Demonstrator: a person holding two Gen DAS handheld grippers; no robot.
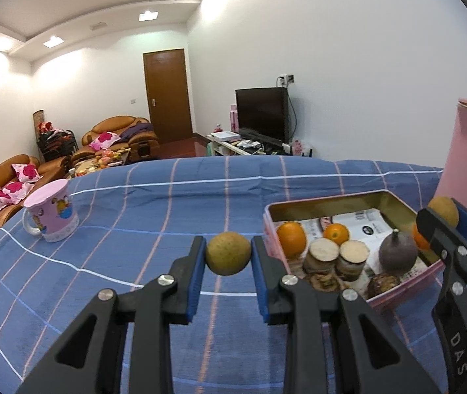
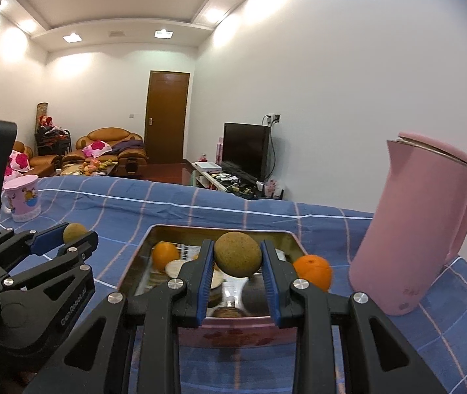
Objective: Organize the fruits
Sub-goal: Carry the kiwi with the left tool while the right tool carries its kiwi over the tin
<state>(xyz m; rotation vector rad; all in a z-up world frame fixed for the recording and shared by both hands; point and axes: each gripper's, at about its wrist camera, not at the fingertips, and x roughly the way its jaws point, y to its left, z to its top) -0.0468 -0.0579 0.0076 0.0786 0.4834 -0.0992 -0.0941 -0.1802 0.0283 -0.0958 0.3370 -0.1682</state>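
Between each tongs' blue pads sits a round, tan-green, speckled fruit [image 1: 228,253].

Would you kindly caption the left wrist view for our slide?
Left gripper clamps a brown round fruit above the blue checked cloth, beside the pink tin of fruit.

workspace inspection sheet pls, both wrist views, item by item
surface: blue checked cloth, wrinkled.
job's things: pink tin holding oranges, a dark purple fruit, cut rounds; one orange by its right edge.
clutter: pink cartoon mug, pink kettle.
grippers: left gripper and right gripper each shut on a brownish round fruit.
cables: wires at the wall socket behind the TV.
surroundings: sofas, door.
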